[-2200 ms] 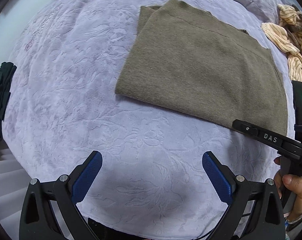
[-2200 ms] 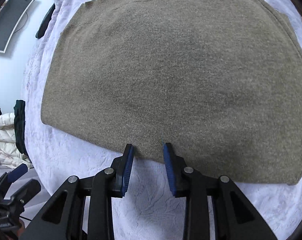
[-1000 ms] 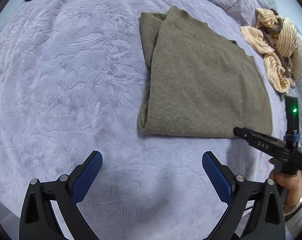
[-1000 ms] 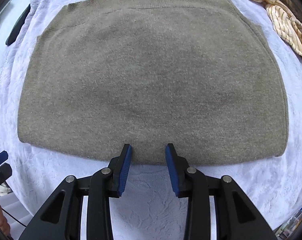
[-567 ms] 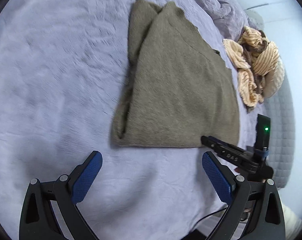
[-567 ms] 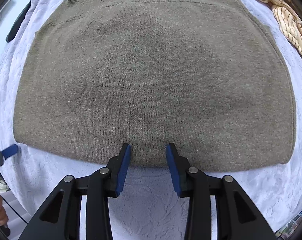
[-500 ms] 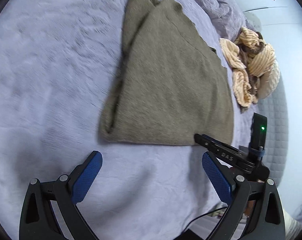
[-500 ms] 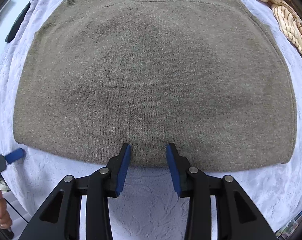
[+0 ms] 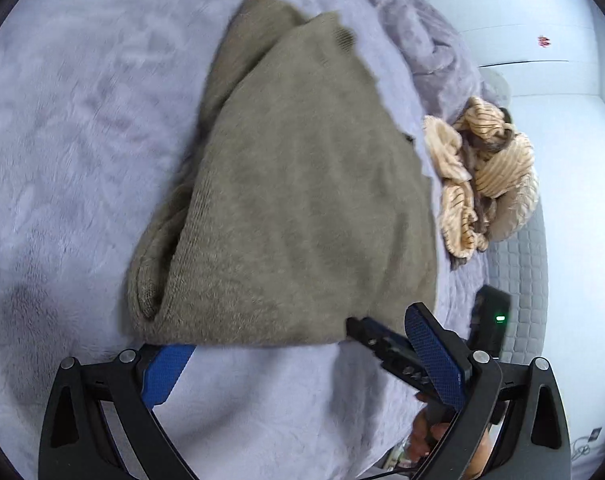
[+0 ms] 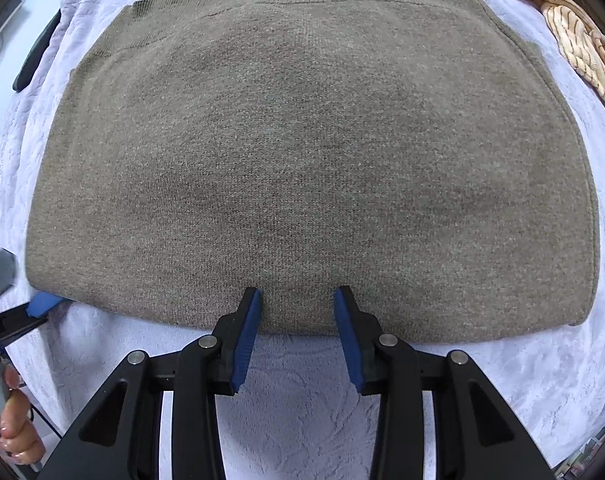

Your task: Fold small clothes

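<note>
Both tongs at olive sweater [image 10: 310, 160] near edge: left tongs [image 9: 298, 356] wide, right tongs [image 10: 296, 316] part-open, gripping nothing

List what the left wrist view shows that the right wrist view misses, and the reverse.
Left wrist only: the layered folded side of the olive sweater, the quilted mattress edge, and the white wall.

Right wrist only: the sweater's ribbed far hem, and the right tongs open astride its near edge.

Both: the sweater, the lavender blanket, the striped beige garment, and the left tongs open at the sweater's corner.
</note>
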Action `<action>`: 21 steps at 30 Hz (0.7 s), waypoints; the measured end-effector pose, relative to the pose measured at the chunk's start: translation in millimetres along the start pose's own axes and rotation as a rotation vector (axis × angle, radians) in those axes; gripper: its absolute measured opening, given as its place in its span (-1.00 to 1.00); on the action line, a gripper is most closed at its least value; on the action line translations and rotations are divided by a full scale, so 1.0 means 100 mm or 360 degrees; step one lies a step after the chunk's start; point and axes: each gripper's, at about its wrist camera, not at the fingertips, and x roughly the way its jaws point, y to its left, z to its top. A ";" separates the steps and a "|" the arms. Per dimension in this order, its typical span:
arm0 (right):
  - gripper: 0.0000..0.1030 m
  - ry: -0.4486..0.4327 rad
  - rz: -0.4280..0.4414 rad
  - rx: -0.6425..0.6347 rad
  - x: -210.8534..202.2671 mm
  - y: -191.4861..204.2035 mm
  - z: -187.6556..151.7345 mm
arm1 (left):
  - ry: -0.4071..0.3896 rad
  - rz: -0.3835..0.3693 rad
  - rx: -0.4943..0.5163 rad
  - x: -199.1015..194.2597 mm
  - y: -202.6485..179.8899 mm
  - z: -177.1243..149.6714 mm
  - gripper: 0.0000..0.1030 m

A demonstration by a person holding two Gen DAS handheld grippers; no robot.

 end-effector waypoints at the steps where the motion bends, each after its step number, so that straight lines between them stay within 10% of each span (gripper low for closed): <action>1: -0.18 -0.0001 0.0002 0.0000 0.01 0.00 -0.01 | -0.0028 -0.0012 0.0038 -0.02 -0.07 0.01 0.95; 7: -0.18 0.0004 0.0010 -0.0011 0.00 -0.07 -0.02 | 0.0004 0.0193 -0.0004 0.25 0.04 0.10 0.88; 10: -0.17 0.0017 0.0030 -0.0036 -0.05 -0.12 -0.01 | -0.0040 0.0267 -0.0044 0.25 0.07 0.13 0.52; 12: -0.17 0.0027 0.0053 -0.0051 -0.15 -0.16 0.04 | -0.0077 0.0375 0.0004 0.24 0.03 0.12 -0.21; 14: -0.17 -0.0007 0.0051 -0.0088 -0.32 -0.20 0.12 | -0.0093 0.0475 0.0092 0.25 -0.02 0.13 -0.57; 21: 0.39 -0.0014 0.0212 -0.0319 -0.91 0.08 0.83 | -0.0295 0.0852 0.0760 0.28 -0.58 -0.11 -0.74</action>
